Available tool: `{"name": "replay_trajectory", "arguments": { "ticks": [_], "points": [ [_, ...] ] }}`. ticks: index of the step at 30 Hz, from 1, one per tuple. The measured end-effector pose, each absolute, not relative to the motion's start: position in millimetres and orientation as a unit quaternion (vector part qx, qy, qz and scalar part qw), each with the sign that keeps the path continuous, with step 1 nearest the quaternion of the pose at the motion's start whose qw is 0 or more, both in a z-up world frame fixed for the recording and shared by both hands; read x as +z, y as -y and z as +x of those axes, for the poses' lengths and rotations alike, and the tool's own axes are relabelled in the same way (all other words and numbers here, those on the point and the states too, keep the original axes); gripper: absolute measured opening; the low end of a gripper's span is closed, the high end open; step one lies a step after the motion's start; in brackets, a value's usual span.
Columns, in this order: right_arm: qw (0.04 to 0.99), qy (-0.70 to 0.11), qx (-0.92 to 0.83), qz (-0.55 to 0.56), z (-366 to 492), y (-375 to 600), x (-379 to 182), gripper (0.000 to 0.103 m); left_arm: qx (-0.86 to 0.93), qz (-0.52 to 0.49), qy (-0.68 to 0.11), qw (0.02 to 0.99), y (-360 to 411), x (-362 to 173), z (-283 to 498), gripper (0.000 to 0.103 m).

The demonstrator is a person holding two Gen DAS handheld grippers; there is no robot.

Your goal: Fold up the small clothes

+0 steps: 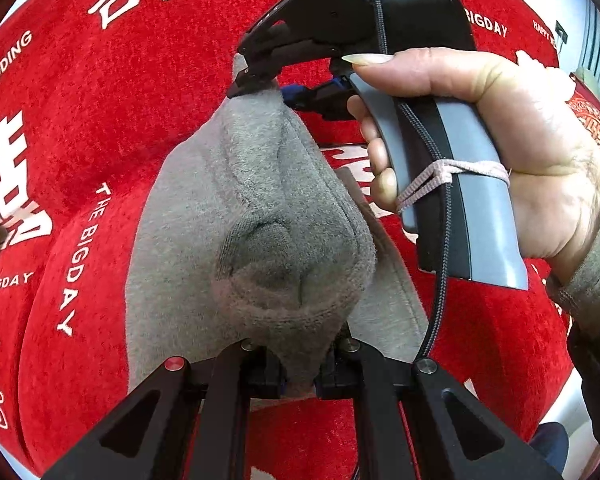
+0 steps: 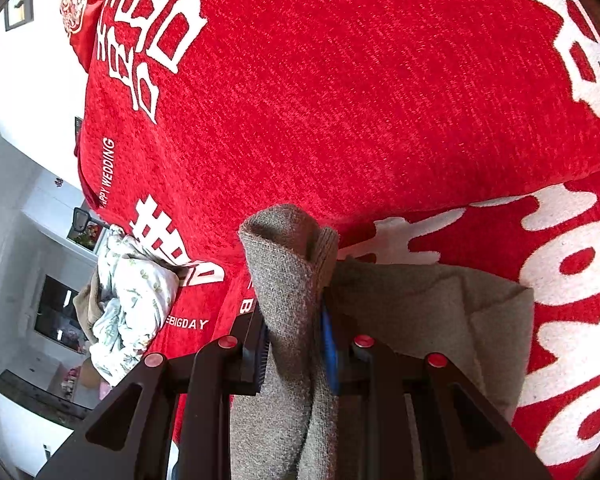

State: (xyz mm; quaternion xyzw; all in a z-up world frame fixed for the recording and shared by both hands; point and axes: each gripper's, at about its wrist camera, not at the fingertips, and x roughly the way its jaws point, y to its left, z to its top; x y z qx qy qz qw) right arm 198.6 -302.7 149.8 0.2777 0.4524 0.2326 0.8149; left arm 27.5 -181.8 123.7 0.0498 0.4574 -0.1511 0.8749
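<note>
A small grey fleece garment (image 1: 256,216) hangs stretched between my two grippers above a red blanket. My left gripper (image 1: 300,376) is shut on its near edge, the cloth bunched between the fingers. My right gripper (image 1: 256,76) shows at the top of the left wrist view, held in a hand, and is shut on the far corner. In the right wrist view the right gripper (image 2: 296,344) pinches a fold of the grey garment (image 2: 288,280), whose rest drapes to the right on the blanket.
The red blanket (image 2: 340,100) with white lettering covers the whole surface (image 1: 100,100). A crumpled white floral cloth (image 2: 132,300) lies at its left edge. Room furniture shows beyond the blanket on the left.
</note>
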Motion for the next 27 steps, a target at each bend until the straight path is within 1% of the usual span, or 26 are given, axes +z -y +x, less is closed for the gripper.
{"name": "replay_trajectory", "arguments": {
  "ticks": [9, 27],
  "points": [
    [0.813, -0.446, 0.237, 0.29, 193.7, 324.3, 139.1, 0.025, -0.156, 0.075, -0.46, 0.871, 199.3, 116.1, 27.5, 0.01],
    [0.796, -0.455, 0.224, 0.331, 193.8, 363.4, 93.5, 0.025, -0.147, 0.117, -0.478, 0.858, 226.3, 90.1, 37.2, 0.01]
  ]
}}
